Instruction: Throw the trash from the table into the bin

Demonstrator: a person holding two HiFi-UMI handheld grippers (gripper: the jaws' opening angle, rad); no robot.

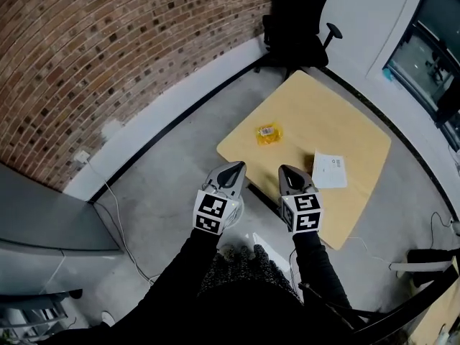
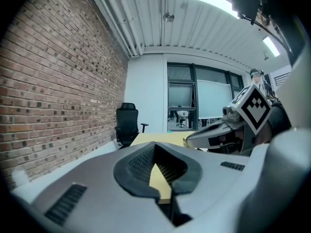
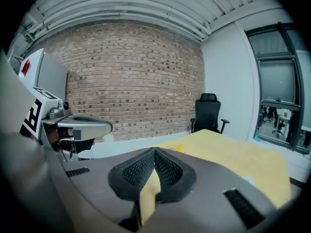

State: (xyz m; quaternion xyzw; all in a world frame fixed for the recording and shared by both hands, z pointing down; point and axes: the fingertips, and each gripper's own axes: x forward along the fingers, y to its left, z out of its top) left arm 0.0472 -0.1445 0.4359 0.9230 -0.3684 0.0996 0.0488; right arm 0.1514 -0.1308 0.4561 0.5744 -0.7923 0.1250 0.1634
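Left claw (image 1: pixel 233 168), right claw (image 1: pixel 288 172): both pressed together, empty. Surface (image 1: pixel 352 113): yellow wrapper (image 1: pixel 269 133), white packet (image 1: pixel 330 169).

Head camera sat high and looked steeply down past the sleeves (image 1: pixel 188 264) onto the left hand-held gripper (image 1: pixel 237 166), the right hand-held gripper (image 1: pixel 286 169) and the surface (image 1: pixel 316 113) just beyond.

Each gripper camera rode close behind its own jaws, facing nearly level. The left one looked along the brick wall (image 1: pixel 108 49) toward the office chair (image 1: pixel 295 20) and windows (image 2: pixel 194 101). The right one faced the brick wall squarely.

Each gripper view caught the other hand-held gripper at its edge. All three views shared surface, brick wall and office chair.
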